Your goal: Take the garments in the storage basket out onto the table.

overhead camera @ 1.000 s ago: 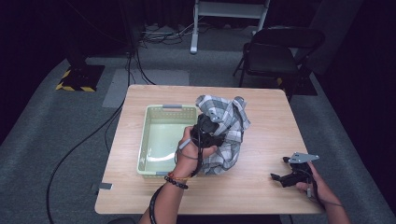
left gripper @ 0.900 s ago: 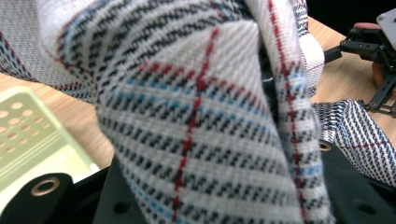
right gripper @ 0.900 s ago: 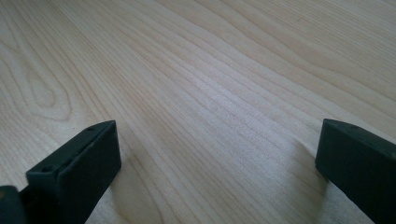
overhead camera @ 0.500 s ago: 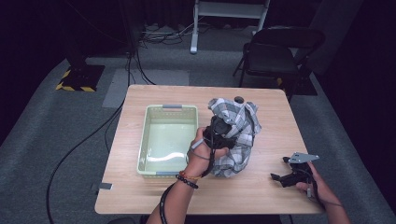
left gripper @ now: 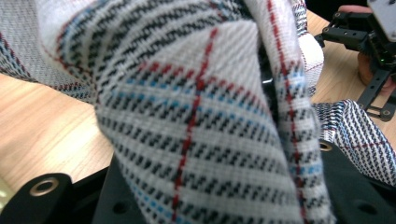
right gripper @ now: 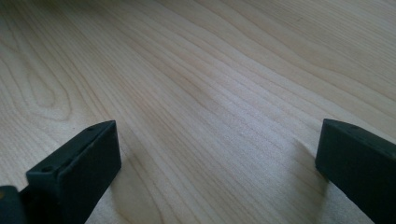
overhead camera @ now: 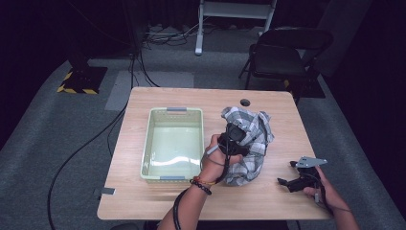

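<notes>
A crumpled plaid cloth (overhead camera: 254, 128), white with black, blue and red lines, lies heaped on the wooden table (overhead camera: 268, 196) just right of a pale green basket (overhead camera: 176, 109). My left gripper (overhead camera: 235, 140) is shut on a fold of the cloth (left gripper: 196, 107), which drapes over its jaws and hides them in the left gripper view. My right gripper (overhead camera: 286, 173) rests near the table's right front corner, apart from the cloth. Its jaws stand wide open over bare wood, with my right gripper (right gripper: 215, 158) holding nothing. It also appears behind the cloth as the right gripper (left gripper: 369, 42).
The basket looks empty inside. A black chair (overhead camera: 282, 57) stands behind the table's far right side, and a cable hole (overhead camera: 245, 102) sits near the far edge. Cables run over the grey floor at the left.
My left gripper has carried the cloth to the right and lower, from beside the basket's right rim to the table's middle. The right gripper has stayed put.
</notes>
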### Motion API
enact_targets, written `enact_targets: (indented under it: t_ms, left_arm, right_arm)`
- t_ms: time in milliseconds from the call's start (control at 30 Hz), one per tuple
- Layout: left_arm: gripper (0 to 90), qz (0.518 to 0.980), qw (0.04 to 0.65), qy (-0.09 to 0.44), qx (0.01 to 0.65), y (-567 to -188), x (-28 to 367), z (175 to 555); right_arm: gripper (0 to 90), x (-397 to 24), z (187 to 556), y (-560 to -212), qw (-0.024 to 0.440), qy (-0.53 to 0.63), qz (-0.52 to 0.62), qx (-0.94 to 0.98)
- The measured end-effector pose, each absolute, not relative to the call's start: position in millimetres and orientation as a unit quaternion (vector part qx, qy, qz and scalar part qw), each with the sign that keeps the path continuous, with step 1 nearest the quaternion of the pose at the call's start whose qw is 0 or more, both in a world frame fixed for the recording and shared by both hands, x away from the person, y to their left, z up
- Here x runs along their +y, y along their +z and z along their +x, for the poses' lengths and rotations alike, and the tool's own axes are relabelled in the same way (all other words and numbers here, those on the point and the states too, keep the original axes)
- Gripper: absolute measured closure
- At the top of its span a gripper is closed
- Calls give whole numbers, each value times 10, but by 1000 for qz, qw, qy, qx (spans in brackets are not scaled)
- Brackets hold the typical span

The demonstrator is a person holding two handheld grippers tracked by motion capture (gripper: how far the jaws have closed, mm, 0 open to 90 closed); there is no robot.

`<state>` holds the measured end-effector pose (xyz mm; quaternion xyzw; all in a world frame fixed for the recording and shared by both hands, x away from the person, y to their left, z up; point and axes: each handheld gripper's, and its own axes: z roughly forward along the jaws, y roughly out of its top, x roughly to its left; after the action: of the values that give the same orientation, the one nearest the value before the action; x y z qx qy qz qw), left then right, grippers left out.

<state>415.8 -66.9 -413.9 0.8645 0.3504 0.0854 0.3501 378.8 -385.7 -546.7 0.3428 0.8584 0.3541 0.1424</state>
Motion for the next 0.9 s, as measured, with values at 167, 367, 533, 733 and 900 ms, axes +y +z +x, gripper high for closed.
enact_targets:
  t_ms: [167, 367, 533, 733, 900]
  left_arm:
    - [544, 864, 346, 77, 356, -4230, -736, 4194]
    - [542, 862, 346, 67, 365, -4344, -802, 4232]
    - [540, 861, 345, 65, 367, -4404, -838, 4239]
    - [538, 859, 346, 50, 373, -4494, -870, 4269]
    - [535, 858, 341, 42, 382, -4577, -881, 4301]
  right_arm:
    - [0, -3857, 3788, -5467, 142, 354, 343, 858]
    - [0, -3857, 3789, -5467, 142, 354, 343, 859]
    - [0, -3858, 3789, -5467, 142, 354, 342, 859]
    - [0, -3858, 3789, -5467, 142, 354, 342, 858]
    - [0, -3857, 3788, -5467, 142, 354, 343, 858]
